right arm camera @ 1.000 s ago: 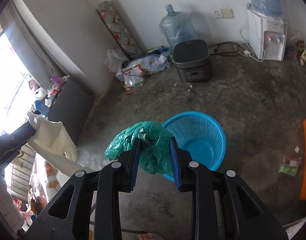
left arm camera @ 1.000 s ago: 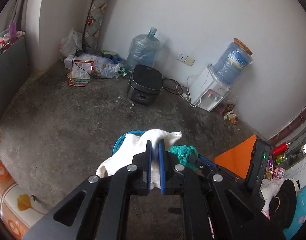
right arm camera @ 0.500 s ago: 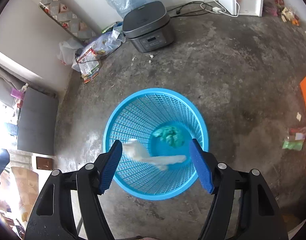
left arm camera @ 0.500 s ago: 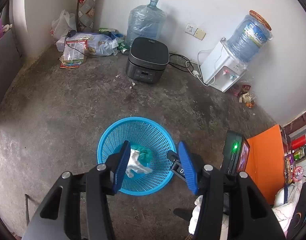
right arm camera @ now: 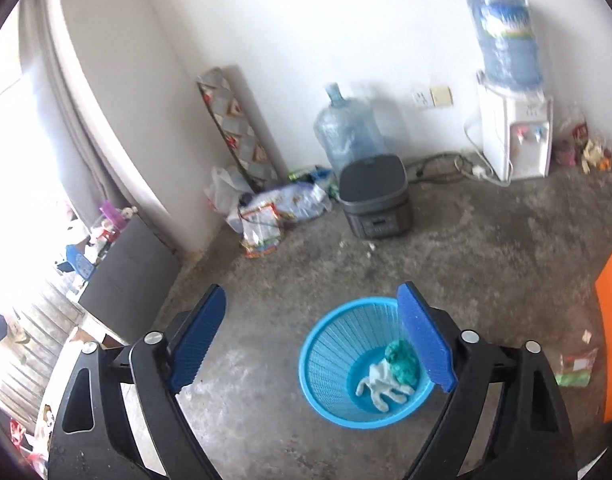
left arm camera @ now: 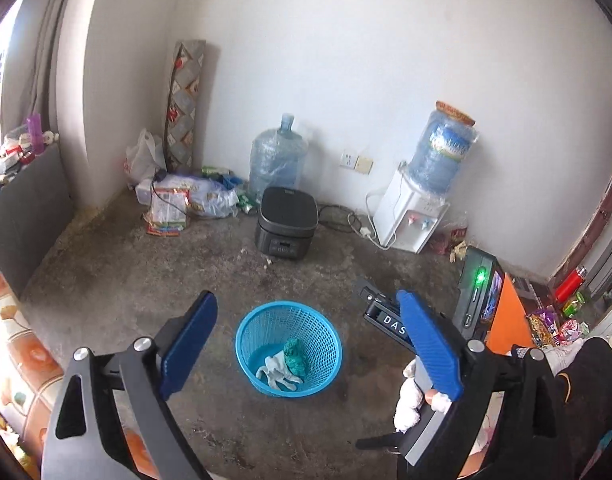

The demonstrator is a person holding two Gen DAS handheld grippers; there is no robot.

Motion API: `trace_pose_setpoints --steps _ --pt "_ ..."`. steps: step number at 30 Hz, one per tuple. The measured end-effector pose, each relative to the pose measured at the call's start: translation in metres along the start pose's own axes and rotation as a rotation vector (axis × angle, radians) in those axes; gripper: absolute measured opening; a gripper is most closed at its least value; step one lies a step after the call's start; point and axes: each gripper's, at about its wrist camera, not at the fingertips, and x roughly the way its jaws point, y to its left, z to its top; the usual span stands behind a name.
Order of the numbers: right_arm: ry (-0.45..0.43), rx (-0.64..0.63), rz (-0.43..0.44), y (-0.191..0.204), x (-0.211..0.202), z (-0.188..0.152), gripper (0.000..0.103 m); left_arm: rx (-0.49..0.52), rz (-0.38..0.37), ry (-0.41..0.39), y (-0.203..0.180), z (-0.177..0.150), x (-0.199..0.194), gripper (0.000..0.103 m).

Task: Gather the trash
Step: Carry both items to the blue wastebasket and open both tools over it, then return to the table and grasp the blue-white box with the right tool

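Blue basket (left arm camera: 288, 347) on concrete floor already held a white rag (left arm camera: 277, 372) & crumpled green bag (left arm camera: 295, 357). Left gripper (left arm camera: 308, 346) & right gripper (right arm camera: 326, 342) both spread wide, empty, above it. Judged mostly done; green wrapper (right arm camera: 575, 368) on floor right of basket prob. left. Rice cooker (left arm camera: 287, 229), water dispenser (left arm camera: 414, 216) well apart; nothing blocked the way

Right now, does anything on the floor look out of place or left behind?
Yes. A green wrapper lies loose on the floor right of the blue basket, which already holds a white cloth and a green bag. Small crumbs sit near the black cooker.
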Motion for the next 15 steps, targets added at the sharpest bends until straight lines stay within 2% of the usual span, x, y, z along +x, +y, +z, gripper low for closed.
trace_pose_setpoints --steps 2,4,7,11,15 --pt "-0.080 -0.068 0.014 0.021 -0.029 -0.001 0.095 0.015 0.034 -0.060 0.007 -0.006 -0.045 0.095" --pt "-0.132 -0.131 0.039 0.042 -0.052 -0.003 0.095 0.017 0.083 -0.114 0.017 -0.015 -0.087 0.096" --pt "-0.147 -0.225 0.107 0.068 -0.071 -0.009 0.095 -0.011 0.169 -0.186 0.036 -0.033 -0.144 0.097" --pt "-0.200 -0.379 0.169 0.108 -0.094 -0.024 0.095 -0.068 0.288 -0.238 0.061 -0.062 -0.204 0.097" --pt "-0.198 -0.450 0.296 0.142 -0.110 -0.038 0.095 -0.114 0.391 -0.289 0.078 -0.093 -0.257 0.097"
